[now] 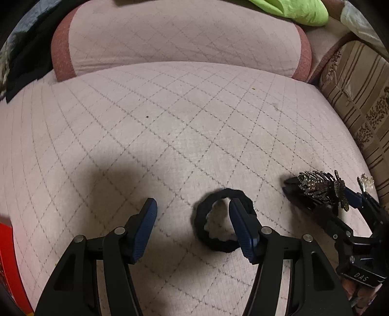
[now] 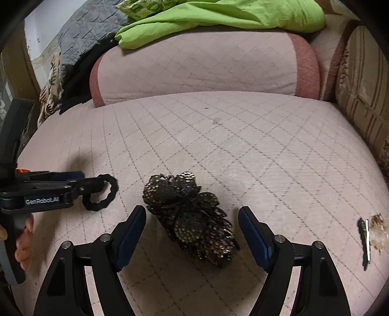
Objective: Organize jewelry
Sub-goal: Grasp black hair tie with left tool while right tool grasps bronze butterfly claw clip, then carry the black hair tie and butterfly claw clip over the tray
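Note:
A black scrunchie hair tie [image 1: 220,220] lies on the pink quilted cushion [image 1: 170,126]. My left gripper [image 1: 193,206] is open; its right finger [image 1: 240,226] reaches into the tie's ring. It also shows in the right wrist view [image 2: 80,186] by the tie [image 2: 104,192]. A dark rhinestone butterfly hair clip [image 2: 192,216] lies between the open fingers of my right gripper [image 2: 192,214]. In the left wrist view the clip [image 1: 318,186] lies at the right gripper [image 1: 323,194].
A small hair clip with a pale ornament [image 2: 372,233] lies at the cushion's right edge. A pink bolster pillow [image 2: 206,65] lies behind, with green cloth [image 2: 218,17] on it. A striped armrest [image 1: 357,102] is on the right. A red object [image 1: 9,255] is at the lower left.

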